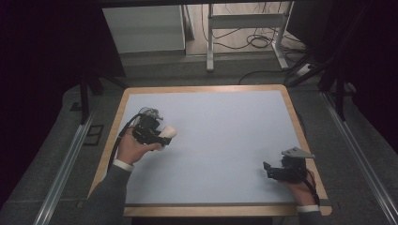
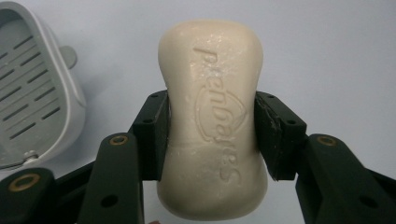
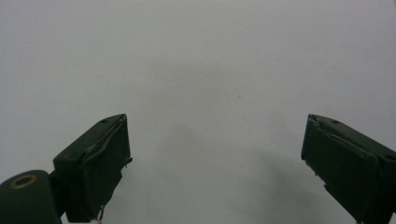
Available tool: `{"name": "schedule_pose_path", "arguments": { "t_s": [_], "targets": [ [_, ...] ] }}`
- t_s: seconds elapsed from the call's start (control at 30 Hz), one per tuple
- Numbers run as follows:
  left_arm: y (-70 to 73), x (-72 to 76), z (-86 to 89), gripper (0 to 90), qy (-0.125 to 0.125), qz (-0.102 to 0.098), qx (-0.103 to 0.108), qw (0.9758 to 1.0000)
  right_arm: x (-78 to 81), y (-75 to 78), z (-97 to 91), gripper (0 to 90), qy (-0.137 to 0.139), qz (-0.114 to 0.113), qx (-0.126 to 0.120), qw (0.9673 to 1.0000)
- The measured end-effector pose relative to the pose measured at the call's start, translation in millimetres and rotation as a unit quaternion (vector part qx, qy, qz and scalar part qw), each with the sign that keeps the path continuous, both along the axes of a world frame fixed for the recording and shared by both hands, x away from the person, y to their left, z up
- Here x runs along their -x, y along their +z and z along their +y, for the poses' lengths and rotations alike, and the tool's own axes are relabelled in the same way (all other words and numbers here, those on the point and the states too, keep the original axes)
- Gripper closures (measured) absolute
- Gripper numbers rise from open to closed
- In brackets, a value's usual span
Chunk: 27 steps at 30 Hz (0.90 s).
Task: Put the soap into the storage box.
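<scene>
Pale blue worktop (image 1: pixel 220 126) bare mid-board. Left hand-held gripper (image 2: pixel 211 135) clamps soap bar (image 2: pixel 212 116), lifted; grey soap dish (image 2: pixel 32 93) beside, placing seemingly left. Right hand-held gripper (image 3: pixel 215 163) wide, empty.

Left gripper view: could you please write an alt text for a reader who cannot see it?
A cream bar of soap with embossed lettering is clamped at its narrow waist between the two black jaws of the left gripper. A grey slotted soap dish lies at the left edge, on a pale blue table.

Soap dish (image 2: pixel 32 88) cropped at left edge
</scene>
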<state>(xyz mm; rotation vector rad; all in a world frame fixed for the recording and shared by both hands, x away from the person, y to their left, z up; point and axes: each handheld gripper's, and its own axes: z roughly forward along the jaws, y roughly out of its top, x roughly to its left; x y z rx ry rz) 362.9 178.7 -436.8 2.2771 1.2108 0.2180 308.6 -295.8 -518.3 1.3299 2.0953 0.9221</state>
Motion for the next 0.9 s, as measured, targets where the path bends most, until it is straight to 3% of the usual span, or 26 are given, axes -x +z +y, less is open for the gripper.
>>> {"name": "schedule_pose_path", "arguments": {
  "t_s": [0.27, 0.9],
  "targets": [
    [3.9, -1.1, 6.0, 49.3, 0.005, -0.007, 0.0, 1.0, -0.2, -0.6, -0.1, 7.7, -0.001, 0.001, 0.001, 1.0],
    [3.5, -17.4, 22.5, 49.3, 0.029, 0.0, 0.0, 0.9996, -0.4, -1.2, 0.0, 7.7, -0.001, 0.002, 0.002, 1.0]
  ]
}}
